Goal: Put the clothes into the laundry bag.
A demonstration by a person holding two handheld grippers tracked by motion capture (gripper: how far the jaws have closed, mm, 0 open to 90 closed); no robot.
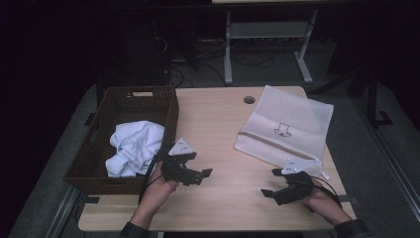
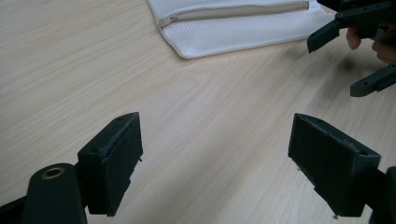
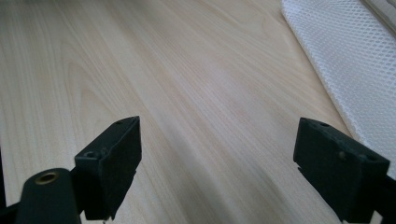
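Both grippers hovered over the table's (image 1: 218,124) near edge, holding nothing. The left gripper (image 1: 200,174) stood with its jaws wide apart just beside the brown wicker basket (image 1: 99,148) at the left edge, where a crumpled white cloth (image 1: 133,146) lay inside. The right gripper (image 1: 270,192), jaws equally wide, sat near the right corner, close to the white mesh zip bag (image 1: 287,124) lying flat by the far right edge.

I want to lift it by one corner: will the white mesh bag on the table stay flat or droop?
The mesh bag looks like thin netting lying flat, so it would probably droop. It seems empty, so likely light. Its zipper edge may hang lowest.
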